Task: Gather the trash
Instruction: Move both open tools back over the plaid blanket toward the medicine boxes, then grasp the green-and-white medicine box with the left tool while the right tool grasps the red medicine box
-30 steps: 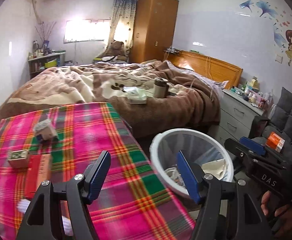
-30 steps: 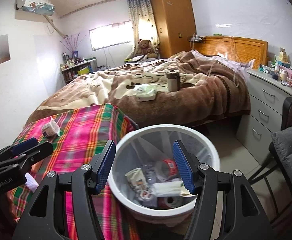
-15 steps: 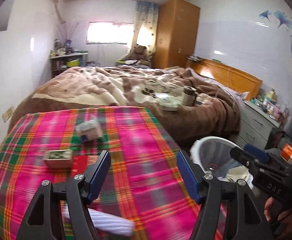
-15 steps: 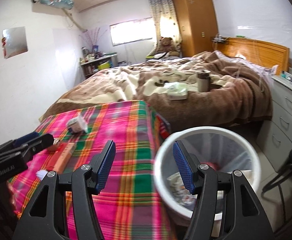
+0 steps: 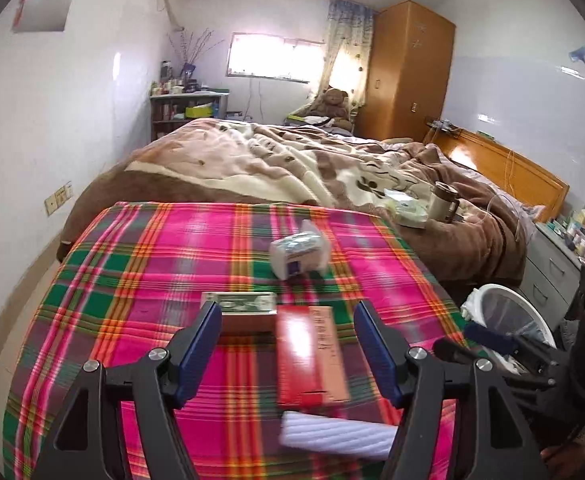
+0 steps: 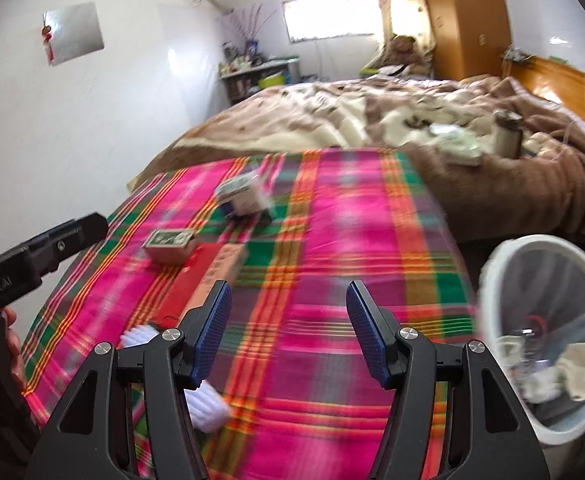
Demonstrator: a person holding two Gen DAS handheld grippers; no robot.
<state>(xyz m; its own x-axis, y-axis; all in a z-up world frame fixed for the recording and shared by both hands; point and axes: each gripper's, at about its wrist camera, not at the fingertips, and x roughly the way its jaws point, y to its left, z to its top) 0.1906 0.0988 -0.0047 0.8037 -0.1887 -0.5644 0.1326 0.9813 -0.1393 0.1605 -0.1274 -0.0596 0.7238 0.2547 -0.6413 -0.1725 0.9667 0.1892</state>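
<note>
Your left gripper [image 5: 286, 334] hangs over the plaid tablecloth [image 5: 140, 288] with its jaws standing apart and nothing clamped; the red carton [image 5: 310, 356] and the small printed box [image 5: 246, 312] lie on the cloth in the gap between the blue pads, not pressed by either. A white ribbed roll [image 5: 332, 434] lies just below the carton's near end, and a crumpled white pack [image 5: 298, 254] sits farther up the cloth, apart from the others.

Your right gripper [image 6: 288, 332] is likewise parted and empty, above bare cloth to the right of that litter. From this side the red carton [image 6: 208, 276] touches the printed box [image 6: 168, 244], and the white roll [image 6: 206, 404] is partly hidden behind the gripper's left finger.

The table's far edge meets the brown blanket on the bed [image 6: 332, 120]; its right edge drops off just beside the white wastebasket [image 6: 504, 264]. The broad right half of the cloth is open.

The wastebasket [image 5: 496, 292] stands on the floor between the table and the bedside drawers [image 5: 548, 264]. Inside it you can see cream paper [image 6: 584, 368] and some clear and white scraps, too blurred to name. On the bed stand a steel mug [image 5: 444, 202] and a flat packet [image 5: 406, 208].
</note>
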